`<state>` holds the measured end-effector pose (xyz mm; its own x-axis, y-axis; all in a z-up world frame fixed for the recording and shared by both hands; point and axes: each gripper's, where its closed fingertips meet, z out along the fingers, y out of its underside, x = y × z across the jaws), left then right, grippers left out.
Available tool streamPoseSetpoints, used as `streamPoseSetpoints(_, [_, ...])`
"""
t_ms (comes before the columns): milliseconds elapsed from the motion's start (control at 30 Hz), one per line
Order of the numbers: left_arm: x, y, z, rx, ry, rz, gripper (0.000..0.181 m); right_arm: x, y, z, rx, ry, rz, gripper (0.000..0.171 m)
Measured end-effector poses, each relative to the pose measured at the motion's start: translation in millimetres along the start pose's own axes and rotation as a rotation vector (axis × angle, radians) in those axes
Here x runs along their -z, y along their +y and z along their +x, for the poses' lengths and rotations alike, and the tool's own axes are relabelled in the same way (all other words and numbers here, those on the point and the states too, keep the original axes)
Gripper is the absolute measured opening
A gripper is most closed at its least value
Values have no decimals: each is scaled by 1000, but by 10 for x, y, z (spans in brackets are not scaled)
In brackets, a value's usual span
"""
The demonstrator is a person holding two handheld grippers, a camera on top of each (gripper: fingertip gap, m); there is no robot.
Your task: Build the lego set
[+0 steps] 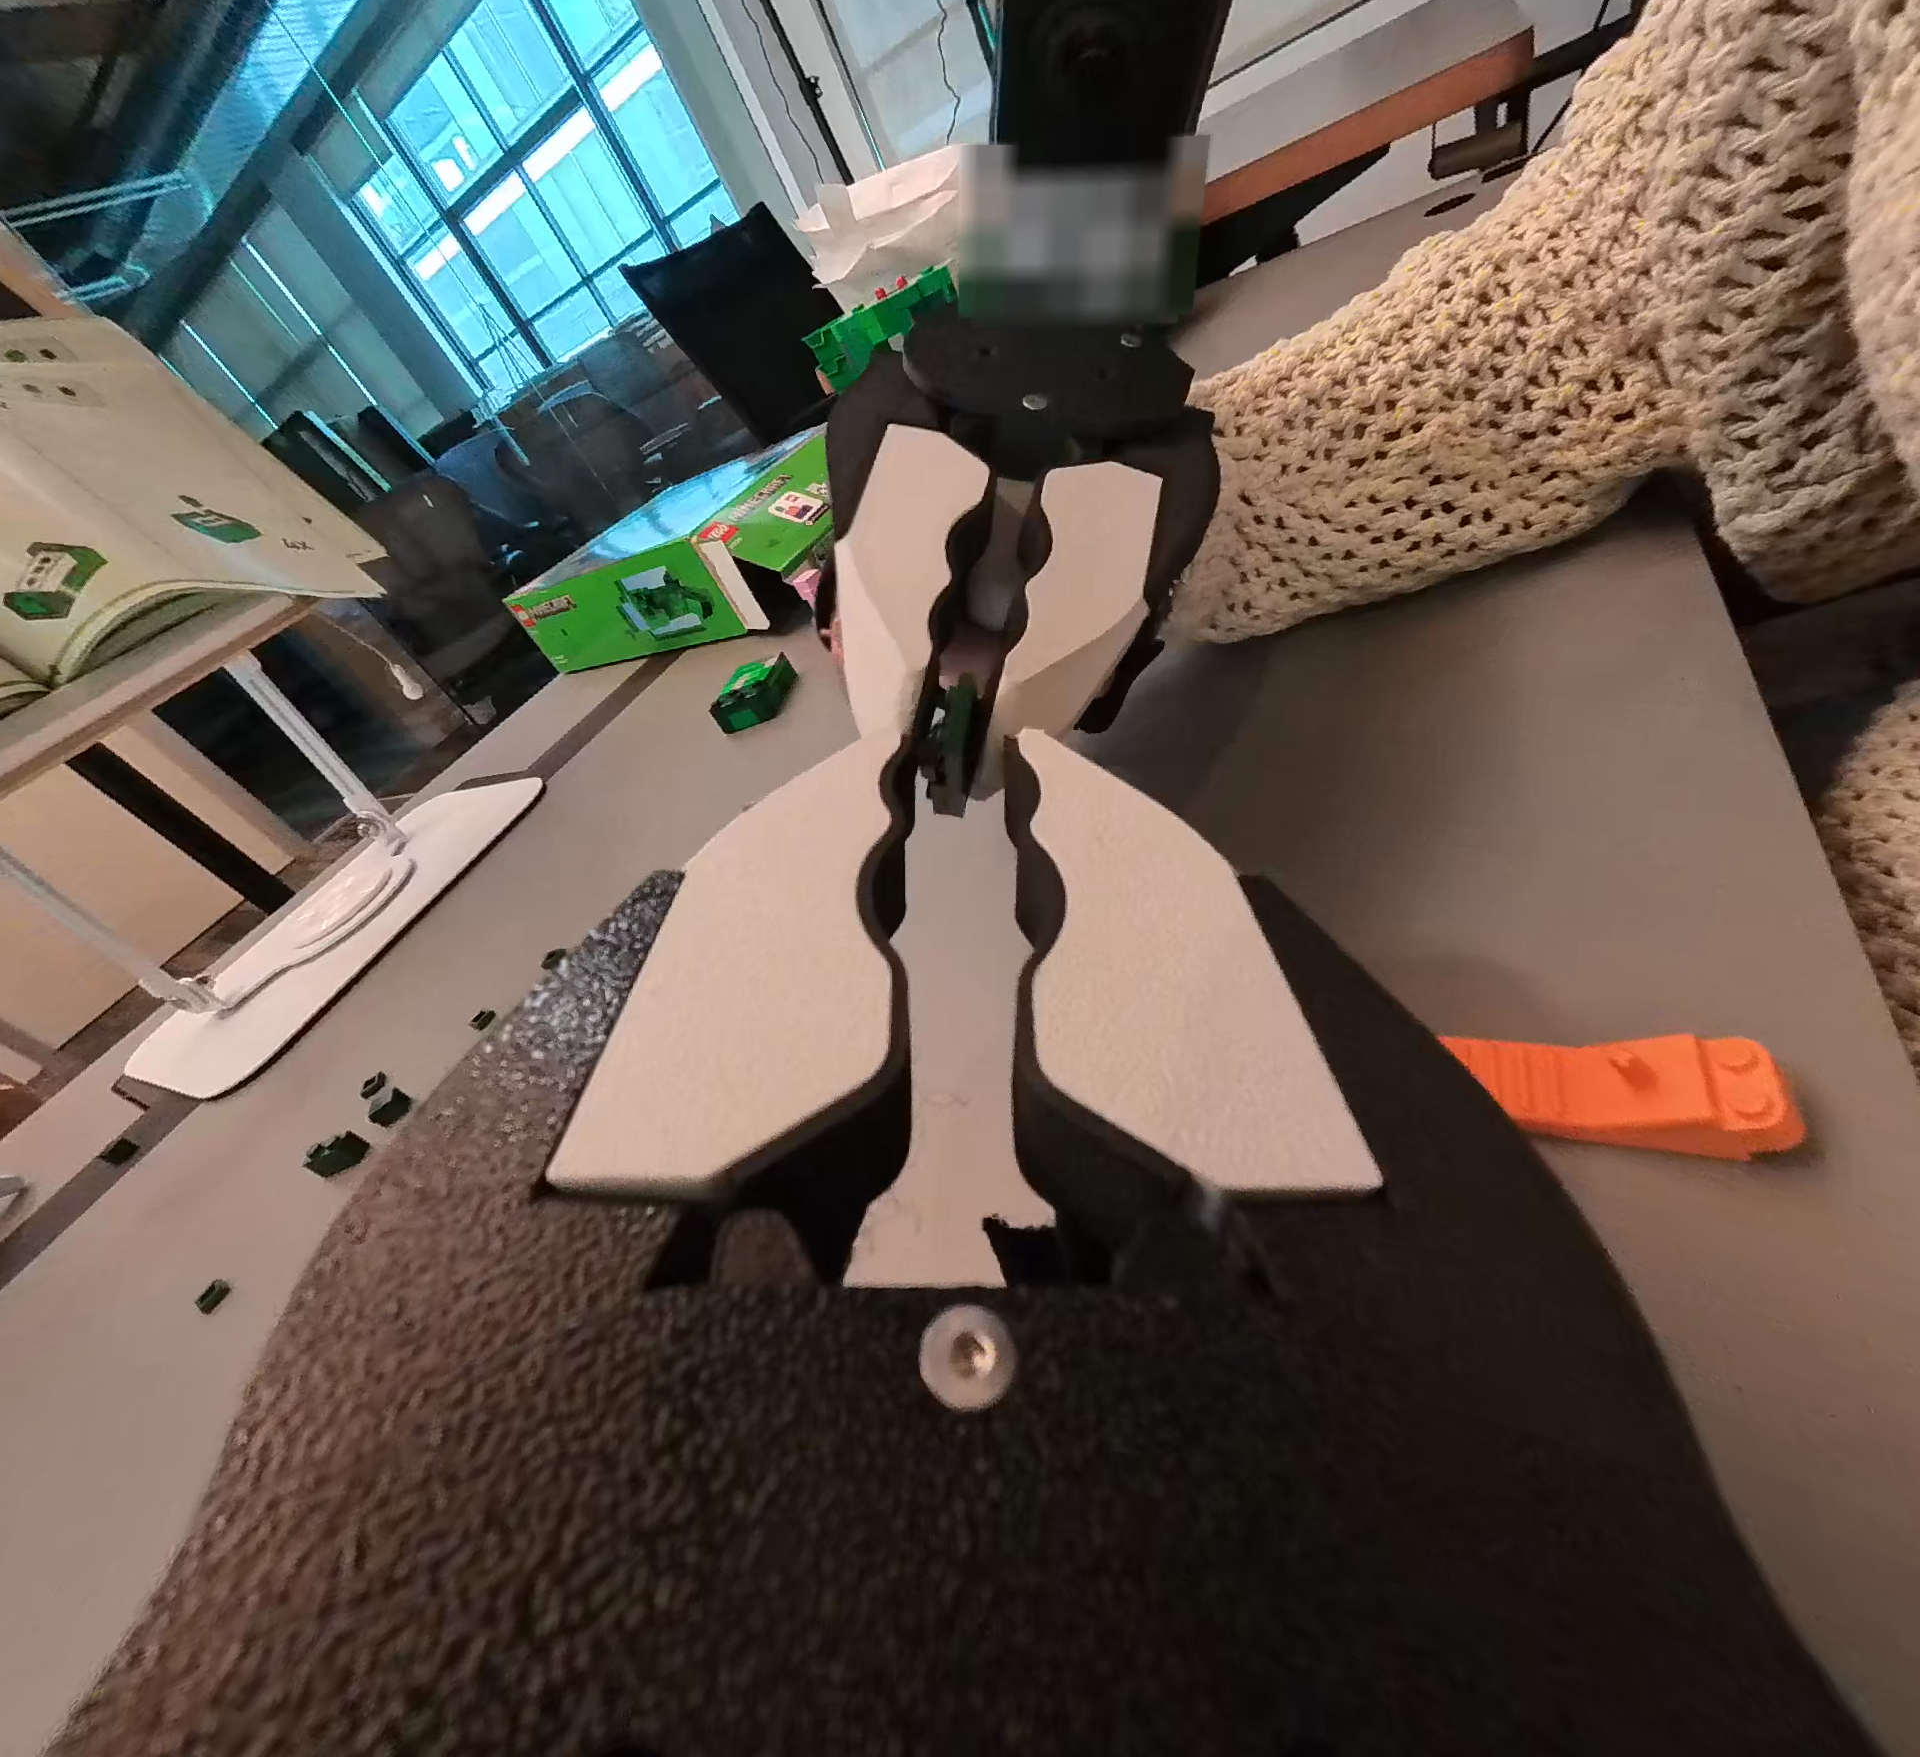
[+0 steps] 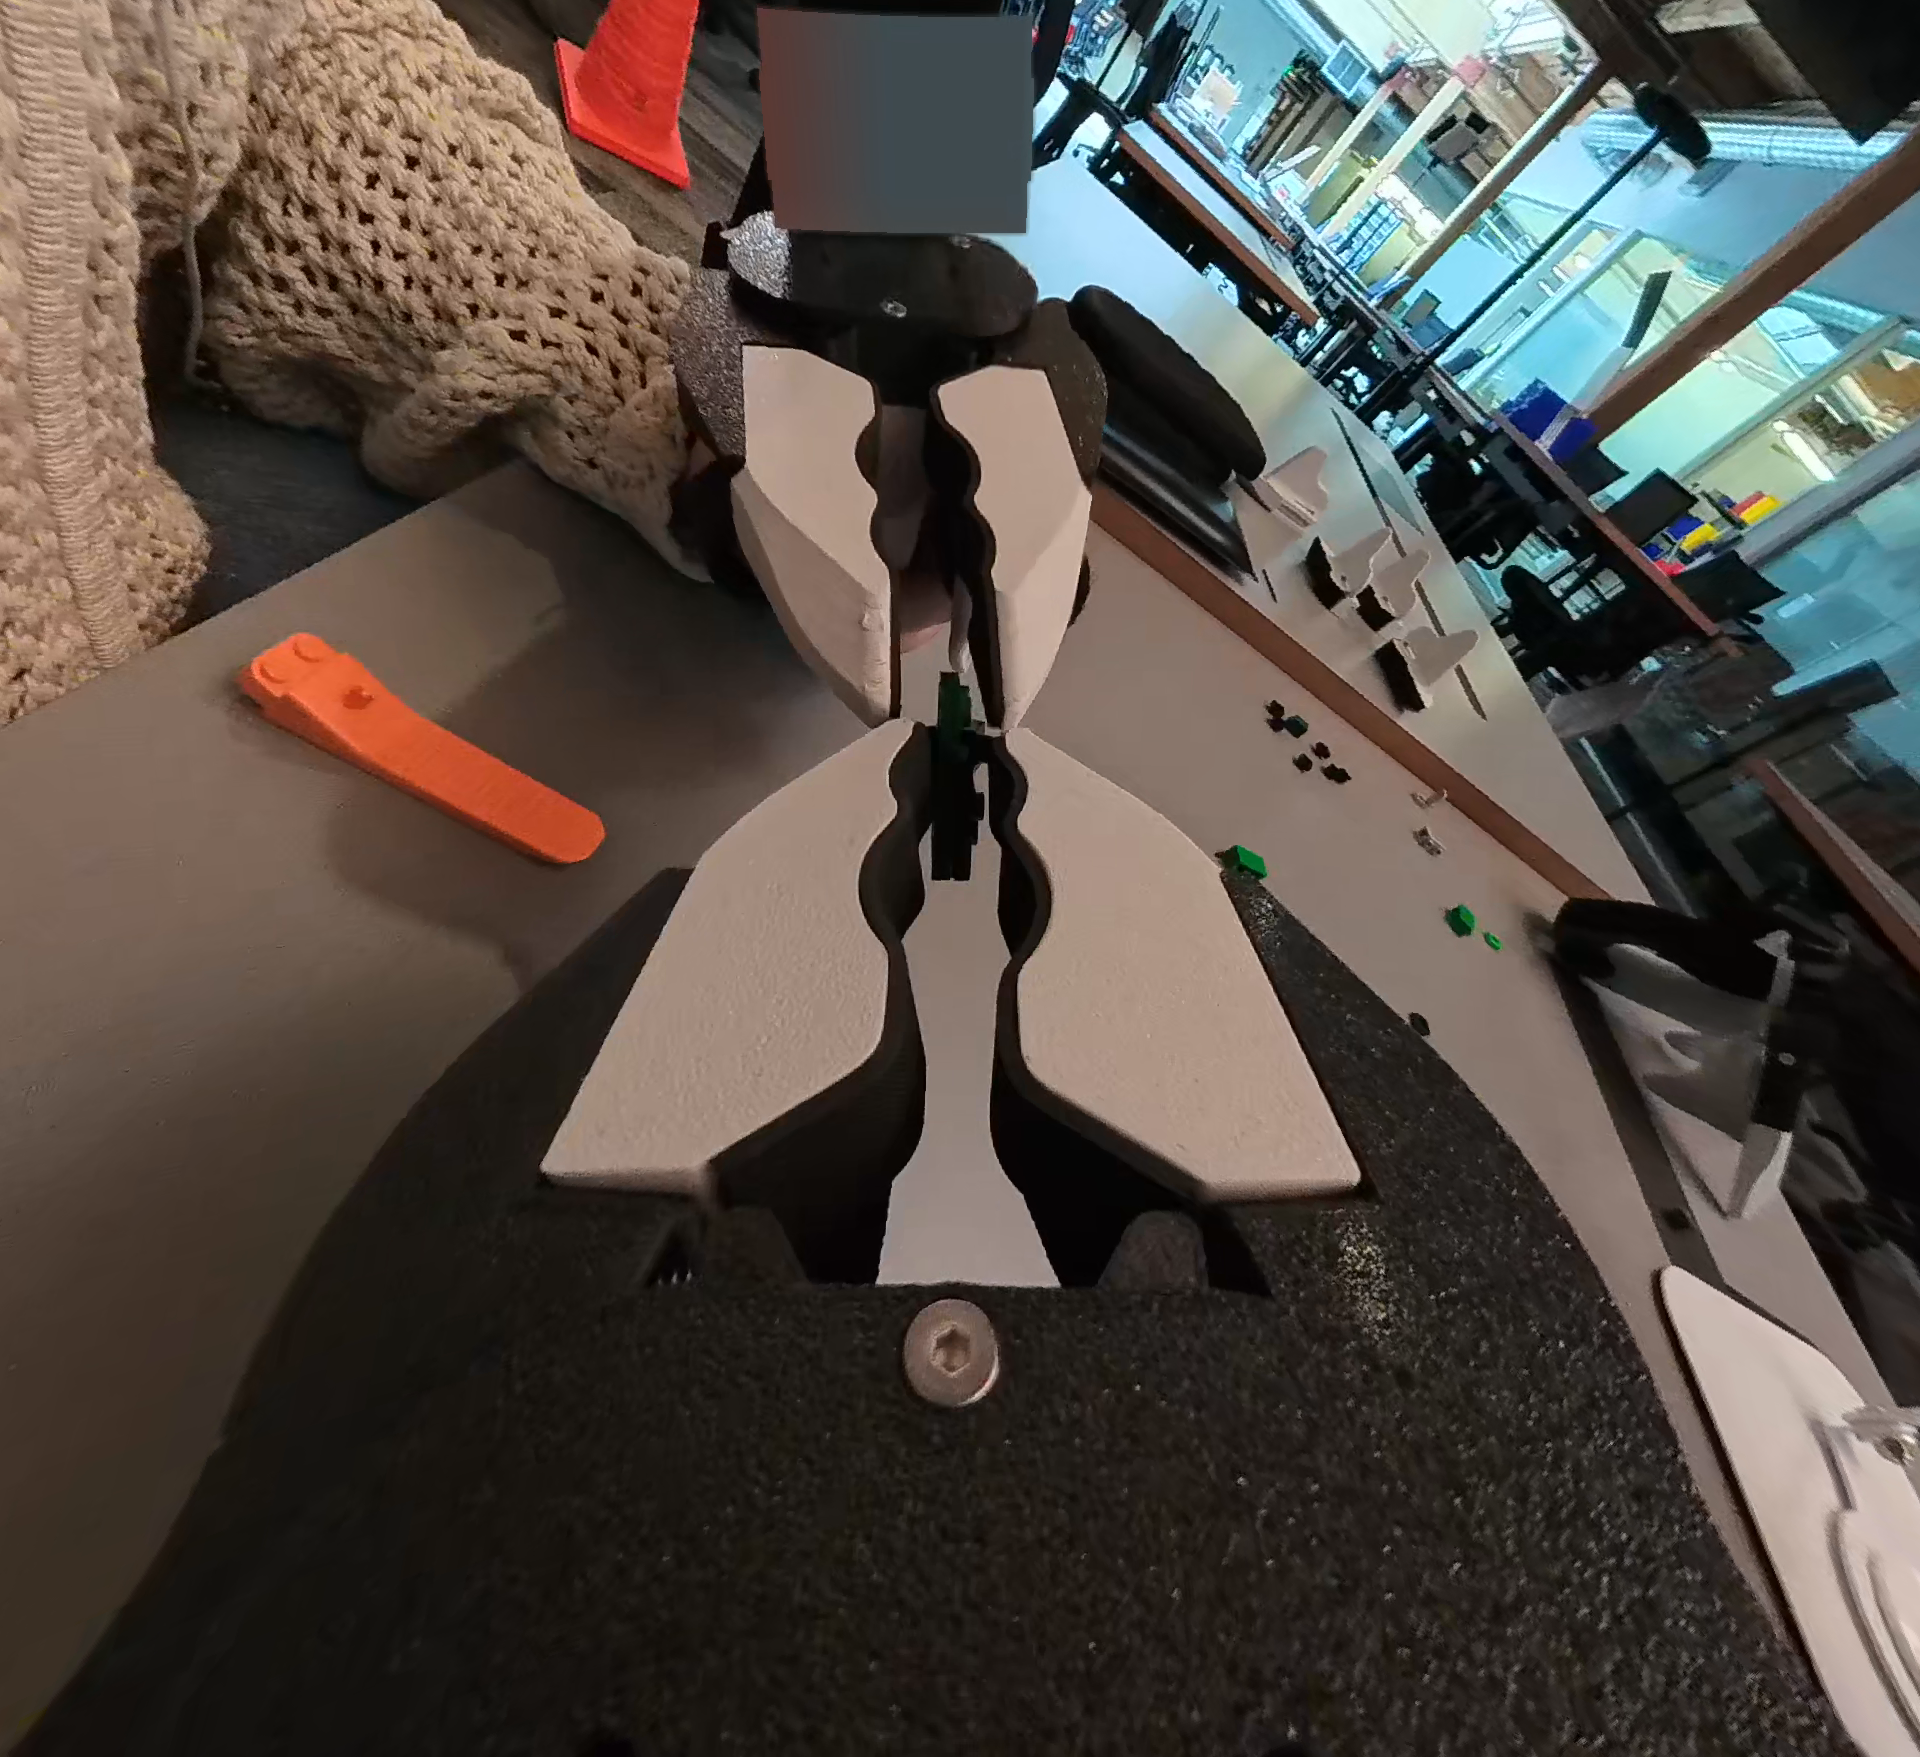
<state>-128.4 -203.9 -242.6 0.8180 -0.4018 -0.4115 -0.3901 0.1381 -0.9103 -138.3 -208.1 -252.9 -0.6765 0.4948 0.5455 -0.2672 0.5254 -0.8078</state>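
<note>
My two grippers meet tip to tip above the grey table [image 1: 1403,876]. A small dark green lego piece [image 1: 948,757] stands edge-on between the fingertips. In the right wrist view the same piece [image 2: 956,814] sits clamped between my right gripper's [image 2: 956,746] narrow jaws. My left gripper [image 1: 958,751] faces it, jaws nearly closed around the piece's other end. The left gripper [image 2: 948,705] shows from the front in the right wrist view. The right gripper [image 1: 961,720] shows likewise in the left wrist view. How the piece is joined is hidden by the fingers.
An orange brick separator [image 1: 1621,1110] lies on the table, also in the right wrist view [image 2: 416,751]. A green lego box [image 1: 644,595], a small green build [image 1: 753,694] and an open instruction booklet [image 1: 125,502] are at left. Loose pieces [image 2: 1304,741] lie scattered. A knit sleeve [image 1: 1455,408] is at right. Only a small space, under 4 cm, lies between the two pairs of fingers.
</note>
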Motion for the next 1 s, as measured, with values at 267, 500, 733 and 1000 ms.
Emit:
streamPoseSetpoints(267, [9, -5, 15, 19, 16, 9, 14, 11, -2, -15, -9, -4, 1, 9])
streamPoseSetpoints(500, [29, -33, 15, 41, 25, 29, 12, 12, -23, -34, -26, -24, -1, 9])
streamPoseSetpoints(733, [26, -28, -60, 90, -13, 23, 11, -7, 25, 58, 17, 45, -62, 9])
streamPoseSetpoints(1000, [-48, 175, -292, 380, -127, -70, 32, -57, 243, 374, 427, 385, -368, 9])
